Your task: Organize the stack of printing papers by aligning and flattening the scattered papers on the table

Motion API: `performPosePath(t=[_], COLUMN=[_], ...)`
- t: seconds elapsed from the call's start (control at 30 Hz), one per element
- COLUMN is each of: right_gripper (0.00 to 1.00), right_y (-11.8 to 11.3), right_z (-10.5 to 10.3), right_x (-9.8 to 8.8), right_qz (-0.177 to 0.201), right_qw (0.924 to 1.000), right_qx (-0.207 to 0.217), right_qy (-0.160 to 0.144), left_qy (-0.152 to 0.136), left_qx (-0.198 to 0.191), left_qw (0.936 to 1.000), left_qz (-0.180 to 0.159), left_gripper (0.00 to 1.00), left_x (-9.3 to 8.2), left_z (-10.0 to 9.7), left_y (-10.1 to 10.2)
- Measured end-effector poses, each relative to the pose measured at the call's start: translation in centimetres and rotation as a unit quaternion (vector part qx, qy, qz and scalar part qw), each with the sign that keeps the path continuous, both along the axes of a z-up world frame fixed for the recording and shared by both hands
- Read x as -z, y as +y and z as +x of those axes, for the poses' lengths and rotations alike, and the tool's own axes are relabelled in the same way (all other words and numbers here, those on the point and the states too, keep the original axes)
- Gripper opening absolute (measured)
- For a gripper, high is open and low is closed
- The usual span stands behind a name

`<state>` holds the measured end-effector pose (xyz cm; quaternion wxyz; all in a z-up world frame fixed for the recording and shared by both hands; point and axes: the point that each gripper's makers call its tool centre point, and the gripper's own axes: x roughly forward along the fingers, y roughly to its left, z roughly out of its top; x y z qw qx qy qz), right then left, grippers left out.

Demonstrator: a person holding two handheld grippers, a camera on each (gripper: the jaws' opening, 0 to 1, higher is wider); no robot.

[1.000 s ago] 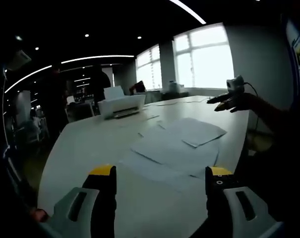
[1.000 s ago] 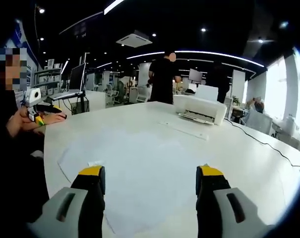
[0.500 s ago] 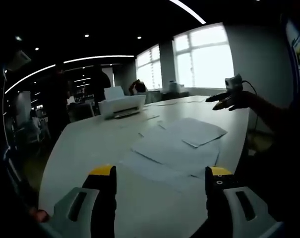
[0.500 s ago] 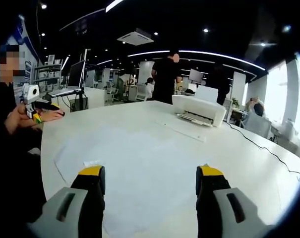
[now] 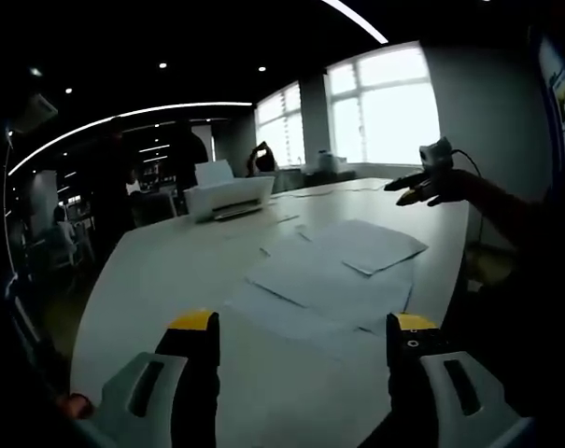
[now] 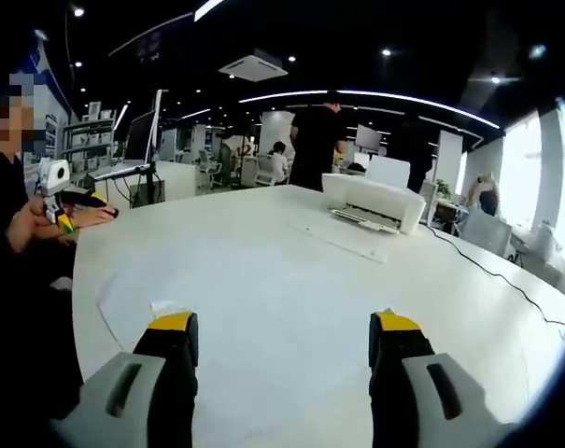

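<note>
The loose white sheets of printing paper [image 5: 343, 271] are spread in an overlapping fan on the pale, round-cornered table [image 5: 170, 271], near the edge where the person sits. They are judged to be very light, thin and limp: a single sheet will bend, slide easily over its neighbour and crease if pinched hard. A hold at a free corner or along an outer edge seems best, where a sheet overhangs those beneath; pushing inward against the edges should square the pile.

In the left gripper view the sheets are skewed to one another. The topmost sheet [image 5: 371, 245] is turned so that one corner points toward the table edge at right, and its long axis runs obliquely away toward the white printer [image 5: 228, 198].

The left gripper [image 5: 301, 327] is held above the table short of the sheets, jaws spread wide and empty. The right gripper [image 6: 282, 327] is likewise spread and empty, with a faint sheet edge [image 6: 109, 303] visible just beyond its left jaw.
</note>
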<state>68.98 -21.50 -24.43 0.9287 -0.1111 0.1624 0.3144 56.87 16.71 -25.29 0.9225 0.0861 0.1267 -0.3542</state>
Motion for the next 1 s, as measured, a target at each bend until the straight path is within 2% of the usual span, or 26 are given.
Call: performPosePath(t=[0.23, 0.6, 1.0], right_gripper=[0.70, 0.70, 0.70], right_y=[0.6, 0.3, 1.2], right_z=[-0.4, 0.6, -0.5], right_x=[-0.4, -0.9, -0.9], right_qz=[-0.001, -0.003, -0.005], right_qw=[1.0000, 1.0000, 0.9999], right_qx=[-0.001, 0.001, 0.006], right_qy=[-0.003, -0.007, -0.010], left_qy=[0.001, 0.002, 0.002], left_qx=[0.001, -0.001, -0.003], left_qw=[1.0000, 1.0000, 1.0000], left_qz=[0.000, 0.000, -0.001], left_gripper=[0.75, 0.75, 0.75], left_x=[0.1, 0.2, 0.2], left_z=[0.0, 0.3, 0.2], left_y=[-0.1, 0.5, 0.5])
